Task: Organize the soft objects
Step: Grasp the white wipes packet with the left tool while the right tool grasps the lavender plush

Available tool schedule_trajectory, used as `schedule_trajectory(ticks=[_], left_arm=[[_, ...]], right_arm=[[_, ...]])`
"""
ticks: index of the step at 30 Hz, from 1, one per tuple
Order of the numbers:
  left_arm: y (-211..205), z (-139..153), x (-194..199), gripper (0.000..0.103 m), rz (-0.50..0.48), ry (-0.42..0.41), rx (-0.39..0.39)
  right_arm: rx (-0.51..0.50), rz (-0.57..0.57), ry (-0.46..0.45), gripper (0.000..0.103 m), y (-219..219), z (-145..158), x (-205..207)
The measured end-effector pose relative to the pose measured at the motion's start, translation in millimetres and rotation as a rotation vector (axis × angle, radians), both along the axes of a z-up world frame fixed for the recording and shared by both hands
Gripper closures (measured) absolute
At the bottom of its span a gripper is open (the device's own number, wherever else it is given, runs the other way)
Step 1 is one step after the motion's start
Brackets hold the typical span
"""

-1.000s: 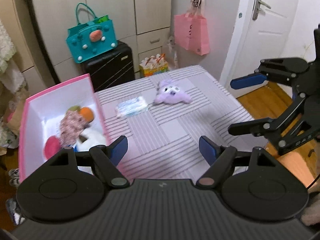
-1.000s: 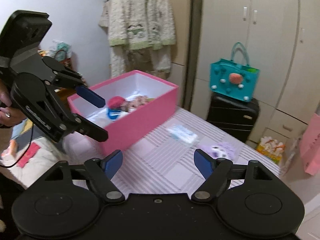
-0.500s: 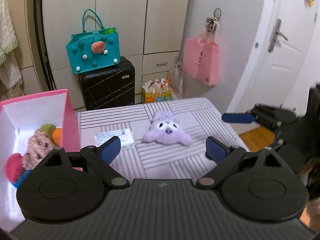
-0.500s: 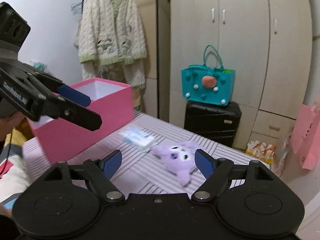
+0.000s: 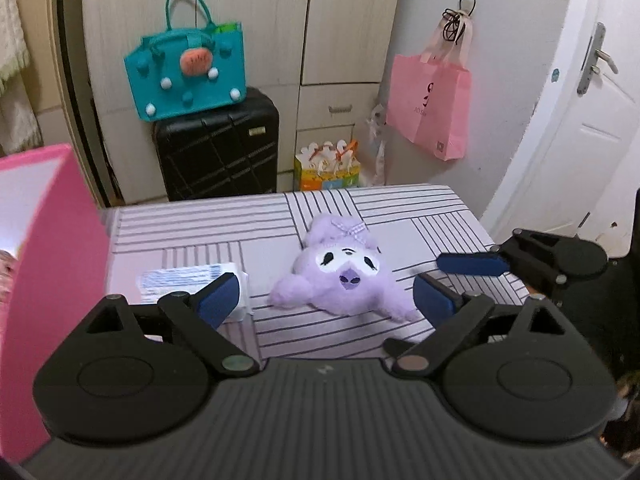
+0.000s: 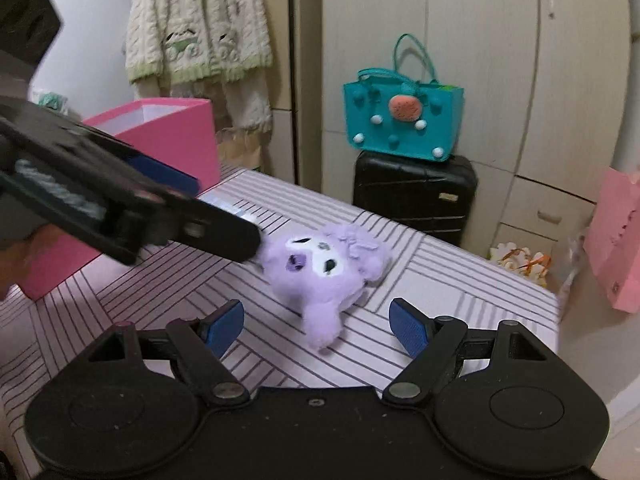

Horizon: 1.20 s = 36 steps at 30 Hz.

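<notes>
A purple plush toy [image 5: 344, 276] [image 6: 320, 268] lies face up on the striped table [image 5: 400, 208]. My left gripper [image 5: 326, 300] is open, its blue pads on either side of the plush's near edge and not touching it. From the right, my right gripper [image 6: 318, 326] is also open, with the plush's paw just ahead of its pads. Each gripper shows in the other's view: the right gripper's finger [image 5: 472, 266], the left gripper's finger [image 6: 160, 196]. A white tissue pack [image 5: 180, 276] [image 6: 236, 210] lies to the plush's left. The pink box [image 5: 44, 280] [image 6: 176, 140] stands at the table's left end.
Behind the table a teal felt bag [image 5: 188, 76] sits on a black suitcase [image 5: 218, 156]. A pink paper bag [image 5: 432, 104] hangs on the wall next to a white door [image 5: 592, 120]. A cream cardigan [image 6: 196, 24] hangs behind the box.
Both grippers have come down and in toward the plush, which now looks larger and centred. The pink box has slid to the left edge of the left wrist view. The left jaws have widened.
</notes>
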State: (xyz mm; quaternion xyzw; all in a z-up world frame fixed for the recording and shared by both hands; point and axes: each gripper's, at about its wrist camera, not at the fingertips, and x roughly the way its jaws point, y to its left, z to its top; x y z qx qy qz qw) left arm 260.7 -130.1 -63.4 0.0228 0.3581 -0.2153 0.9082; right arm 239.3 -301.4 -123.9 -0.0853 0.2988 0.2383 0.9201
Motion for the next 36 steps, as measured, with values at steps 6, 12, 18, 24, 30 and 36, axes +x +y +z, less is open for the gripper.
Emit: schedule_trajectory(ticks=[6,12,18,24,30,36], left_arm=[[-8,-19,19,0.012,-0.011,0.032,-0.04],[-11,-30,33,0.012,0.017,0.037,-0.05],[13,-27,37,0.012,0.132,0.035,-0.036],[25,-29,38,0.012,0.216,0.018,0.058],[29,-40,44,0.011,0.24,0.041,0.069],[28,-46,51,0.008,0.263,0.034,0.103]], right_arm=[[0.003,-0.016,0.037,0.02,2,-14,24],[0.039,-0.017,0.064,0.02,0,-20,37],[0.043,0.023,0.044,0.02,6,-17,38],[0.026,0.027,0.045,0.031,12,-20,46],[0.02,0.03,0.015,0.042,7,-20,42],[0.008,0.011,0.022,0.043,-4,-19,39]])
